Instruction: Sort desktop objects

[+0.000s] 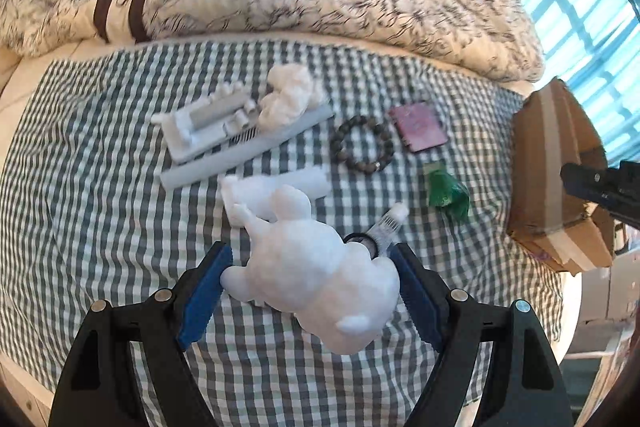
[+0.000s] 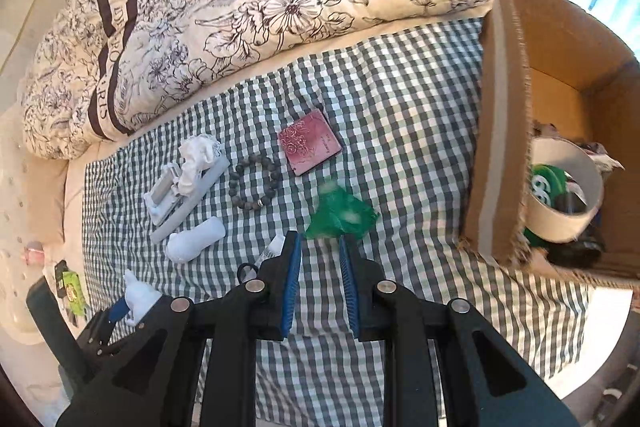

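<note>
My left gripper (image 1: 310, 291) pinched the white figurine (image 1: 316, 275); right gripper (image 2: 320, 251), fingers narrowly parted, empty; only its view showed tape roll (image 2: 568, 187) inside box (image 2: 496, 147).

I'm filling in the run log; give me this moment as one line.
left claw: shut on white figurine | right claw: nearly shut, empty | cardboard box: open, right

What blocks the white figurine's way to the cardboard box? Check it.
Nothing visible stands in the way. The white plastic animal figurine sits in the left tongs above the checked cloth; the open cardboard box lies off to the right.
</note>
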